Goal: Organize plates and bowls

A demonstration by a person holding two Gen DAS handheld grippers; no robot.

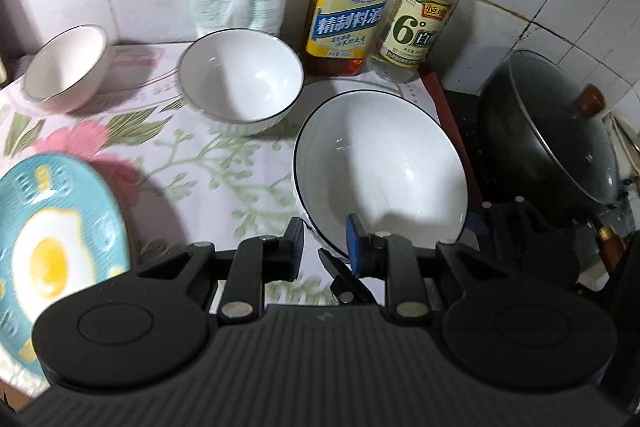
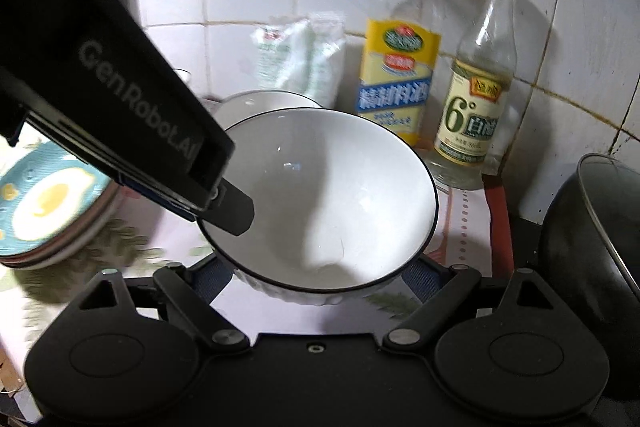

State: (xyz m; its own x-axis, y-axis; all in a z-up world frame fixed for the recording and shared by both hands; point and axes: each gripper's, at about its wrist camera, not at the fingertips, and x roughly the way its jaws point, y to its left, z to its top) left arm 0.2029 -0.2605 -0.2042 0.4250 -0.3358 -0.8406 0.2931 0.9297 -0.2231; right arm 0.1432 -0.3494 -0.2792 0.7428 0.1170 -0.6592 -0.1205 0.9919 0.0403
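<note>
- My left tool (image 1: 325, 247): clenched on the near rim of the big bowl (image 1: 380, 167), tilted at 1 o'clock; thin grip, may slip.
- My right tool (image 2: 316, 277): spread wide around this bowl (image 2: 320, 195), not gripping.
- Middle bowl (image 1: 240, 79), 11 o'clock: could get knocked.
- Bottles (image 1: 348, 7), 12 o'clock: could topple.

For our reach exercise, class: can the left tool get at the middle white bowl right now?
Probably not yet: the left tool is clamped on the big bowl at its rim. The middle bowl sits beyond, with only cloth between.
</note>
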